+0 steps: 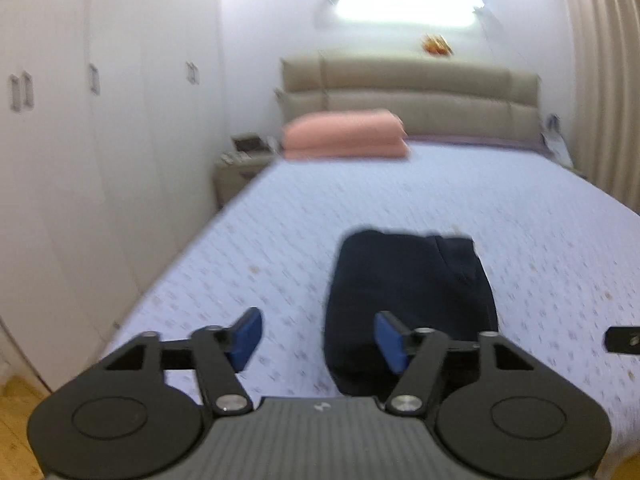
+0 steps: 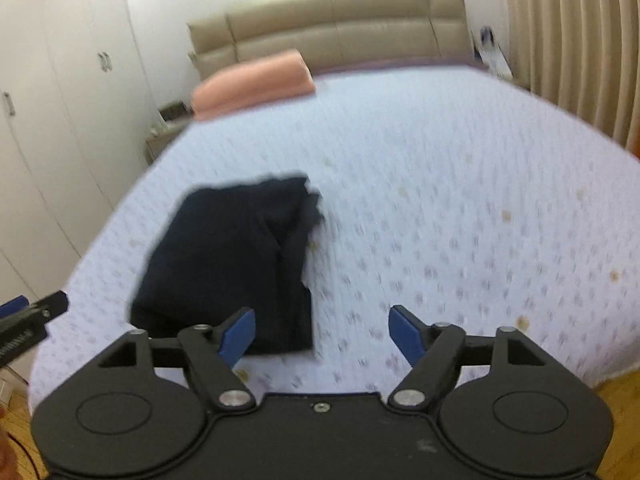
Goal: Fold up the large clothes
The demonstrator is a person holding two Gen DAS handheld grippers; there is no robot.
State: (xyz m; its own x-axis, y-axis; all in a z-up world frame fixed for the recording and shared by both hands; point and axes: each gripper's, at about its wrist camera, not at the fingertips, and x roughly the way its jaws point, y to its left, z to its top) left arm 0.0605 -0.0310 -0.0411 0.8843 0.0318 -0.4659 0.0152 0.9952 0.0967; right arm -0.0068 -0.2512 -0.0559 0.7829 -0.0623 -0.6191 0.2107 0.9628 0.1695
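Garment [image 2: 228, 264] lies folded near bed [image 2: 440, 200] edge.

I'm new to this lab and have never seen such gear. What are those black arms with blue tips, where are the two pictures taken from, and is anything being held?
Each picture comes from a camera on a tool a person carries. The left hand-held gripper and right hand-held gripper each have two blue-padded fingers, standing open with nothing between them. Both look down a bed. On it lies a folded dark garment, with a pink blanket near the headboard.
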